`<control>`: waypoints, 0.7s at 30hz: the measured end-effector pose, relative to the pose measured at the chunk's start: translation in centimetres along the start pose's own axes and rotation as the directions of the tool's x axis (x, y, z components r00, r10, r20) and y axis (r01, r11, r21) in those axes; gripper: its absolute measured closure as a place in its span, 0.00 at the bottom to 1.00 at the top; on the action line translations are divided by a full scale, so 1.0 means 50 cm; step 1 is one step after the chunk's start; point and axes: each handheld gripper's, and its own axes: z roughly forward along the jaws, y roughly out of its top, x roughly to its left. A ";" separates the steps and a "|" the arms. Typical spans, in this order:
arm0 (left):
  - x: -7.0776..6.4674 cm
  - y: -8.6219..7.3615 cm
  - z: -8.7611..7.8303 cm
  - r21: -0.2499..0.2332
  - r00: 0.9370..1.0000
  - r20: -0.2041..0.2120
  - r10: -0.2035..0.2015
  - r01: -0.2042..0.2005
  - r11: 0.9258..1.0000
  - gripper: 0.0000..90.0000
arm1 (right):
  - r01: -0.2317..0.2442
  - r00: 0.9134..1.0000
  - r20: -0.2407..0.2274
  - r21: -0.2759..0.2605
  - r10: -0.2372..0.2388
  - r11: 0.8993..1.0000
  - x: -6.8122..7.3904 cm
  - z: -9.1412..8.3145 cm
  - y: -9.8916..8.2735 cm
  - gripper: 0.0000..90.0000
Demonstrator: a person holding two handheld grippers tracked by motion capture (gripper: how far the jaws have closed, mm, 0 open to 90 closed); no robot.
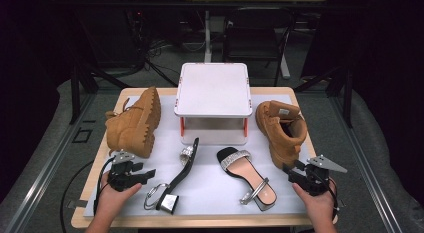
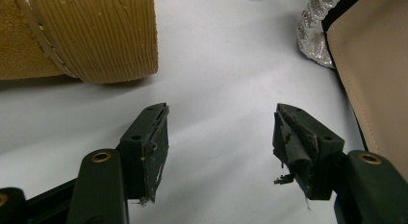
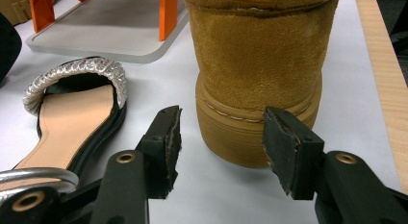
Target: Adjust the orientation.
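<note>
R gripper [image 3: 219,142] open, empty, lined up on heel of upright boot [image 3: 260,80] dead at 12 o'clock, just beyond tips; boot's long axis runs away from jaws. L gripper [image 2: 219,137] open, empty, tipped boot [image 2: 77,36] at 10 o'clock

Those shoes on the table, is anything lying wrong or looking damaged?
Yes. The left boot lies tipped on its side, sole showing, while the right boot stands upright. One sandal lies on its edge; the other sandal sits flat. The pads of the left gripper look frayed and torn.
</note>
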 end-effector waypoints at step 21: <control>-0.013 0.006 -0.023 -0.029 0.999 0.053 -0.005 0.007 1.000 0.45 | 0.003 1.000 -0.007 0.000 -0.003 1.000 0.007 0.000 0.000 0.53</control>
